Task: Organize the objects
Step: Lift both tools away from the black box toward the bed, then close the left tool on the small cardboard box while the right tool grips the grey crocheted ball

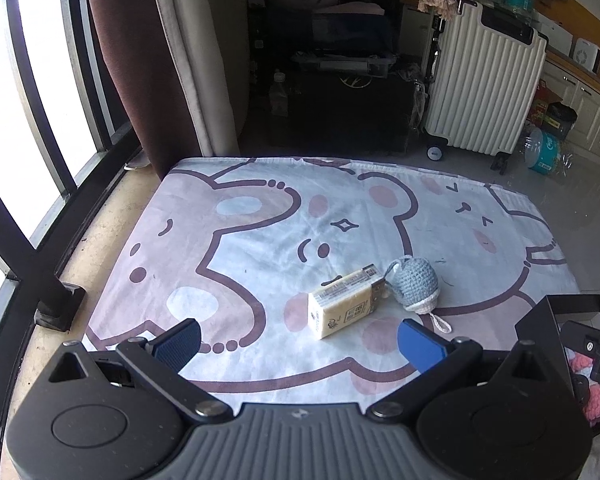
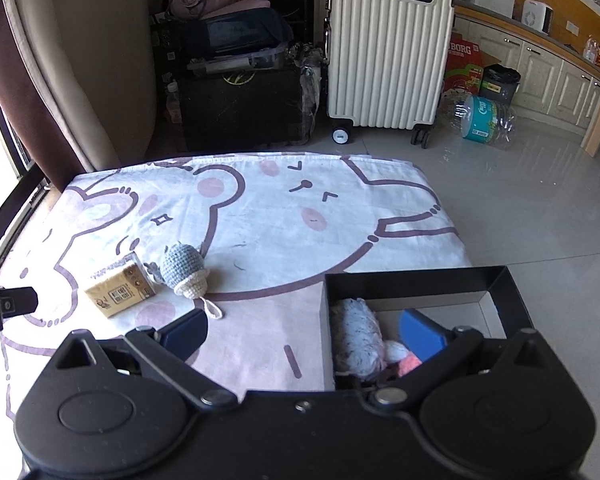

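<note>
A cartoon-bear blanket (image 1: 260, 240) is spread over the floor, and near its middle lies a yellow tissue pack (image 1: 342, 300) with a blue-grey crocheted toy (image 1: 414, 282) touching its right end, the toy's white loop trailing toward the near side. The left gripper (image 1: 298, 340) hovers just short of the pack, jaws spread wide and holding nothing. To the right, a black box (image 2: 500, 280) sits on the blanket's near right corner with a fuzzy white plush (image 2: 356, 336) and something pink inside. The right gripper (image 2: 304, 332) hangs over the box's left wall, also wide apart and empty. A cream suitcase (image 2: 384, 48) stands at the far side.
</note>
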Demonstrator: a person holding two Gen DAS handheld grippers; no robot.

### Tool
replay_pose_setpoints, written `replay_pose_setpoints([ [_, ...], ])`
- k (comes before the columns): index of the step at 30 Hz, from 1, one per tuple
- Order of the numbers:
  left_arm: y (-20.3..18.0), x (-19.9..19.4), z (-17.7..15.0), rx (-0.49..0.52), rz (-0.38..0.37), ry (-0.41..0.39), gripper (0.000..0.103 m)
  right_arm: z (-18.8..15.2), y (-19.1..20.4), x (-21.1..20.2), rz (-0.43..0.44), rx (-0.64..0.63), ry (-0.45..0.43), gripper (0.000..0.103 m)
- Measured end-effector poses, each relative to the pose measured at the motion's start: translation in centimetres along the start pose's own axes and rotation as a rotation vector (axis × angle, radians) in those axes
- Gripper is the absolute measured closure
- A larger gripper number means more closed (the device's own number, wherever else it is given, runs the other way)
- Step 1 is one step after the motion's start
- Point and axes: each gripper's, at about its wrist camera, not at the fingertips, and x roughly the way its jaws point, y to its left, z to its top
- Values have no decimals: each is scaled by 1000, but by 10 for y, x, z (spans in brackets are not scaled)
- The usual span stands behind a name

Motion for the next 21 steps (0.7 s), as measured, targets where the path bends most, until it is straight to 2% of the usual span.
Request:
replay_pose_setpoints([
  [11, 0, 20, 5, -5, -20, -58, 2, 14, 22, 11, 28, -18, -57, 0],
  [16, -1, 38, 7, -30, -26, -38, 4, 22, 32, 26, 30, -57, -46, 0],
  [21, -3, 52, 8, -71, -35, -22, 5, 30, 37, 47, 50, -109, 3, 0],
])
